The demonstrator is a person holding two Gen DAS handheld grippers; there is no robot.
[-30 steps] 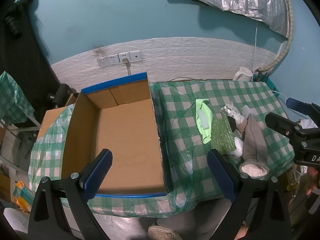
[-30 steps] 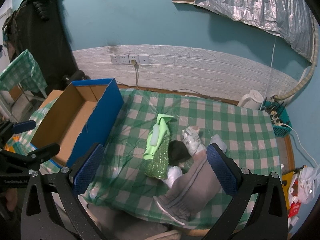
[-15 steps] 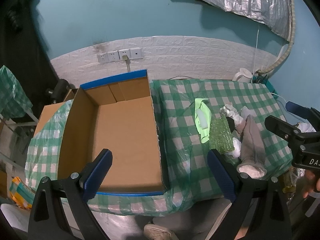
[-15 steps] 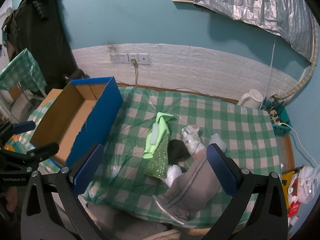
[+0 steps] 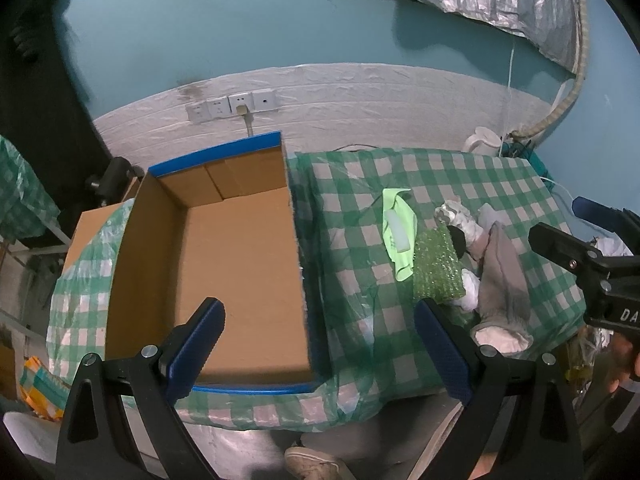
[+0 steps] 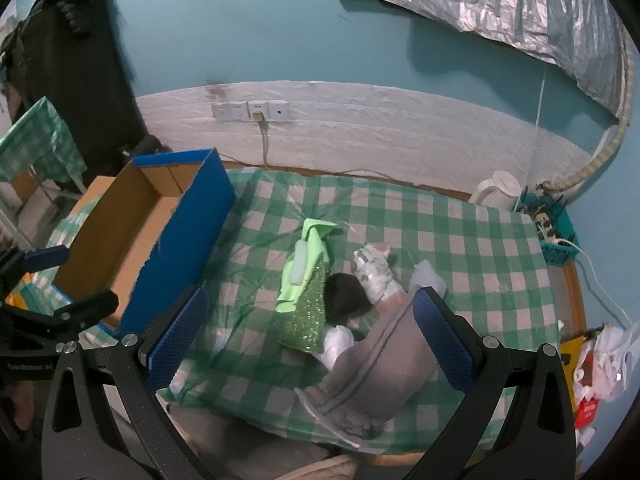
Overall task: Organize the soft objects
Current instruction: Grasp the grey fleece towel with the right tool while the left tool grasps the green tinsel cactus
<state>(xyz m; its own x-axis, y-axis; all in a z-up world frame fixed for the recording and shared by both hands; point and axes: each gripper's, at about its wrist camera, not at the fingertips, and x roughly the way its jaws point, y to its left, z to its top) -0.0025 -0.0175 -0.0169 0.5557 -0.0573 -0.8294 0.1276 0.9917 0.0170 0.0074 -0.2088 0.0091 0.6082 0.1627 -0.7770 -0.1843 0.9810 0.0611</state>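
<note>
At the far left stands the cardboard box (image 5: 224, 264), with a blue outside and a brown inside; nothing lies in it. It sits on the left part of the table with the green checked cloth (image 5: 352, 320). Your left gripper (image 5: 320, 344) hangs above the near edge of this box, its two blue-padded fingers (image 5: 200, 340) spread wide apart, and it holds nothing.

To the right of the box, well apart from it, the soft objects lie in one small heap on the cloth. First comes the light green garment (image 6: 306, 268), with a pale patch on it. Just beside it, and partly under it, lies the green sequined piece (image 6: 306, 320). Next is a black soft item (image 6: 344, 294), touching the sequined piece. Behind it you see a white and grey patterned sock (image 6: 374, 270), and at the near side a white sock (image 6: 338, 340). The grey garment (image 6: 380, 368) lies furthest right in the heap and reaches to the near edge of the table.

Your right gripper (image 6: 308, 336) hovers over this heap with its fingers (image 6: 440, 336) wide open, also holding nothing. At the far right corner of the table stands a white kettle (image 6: 500, 190).
</note>
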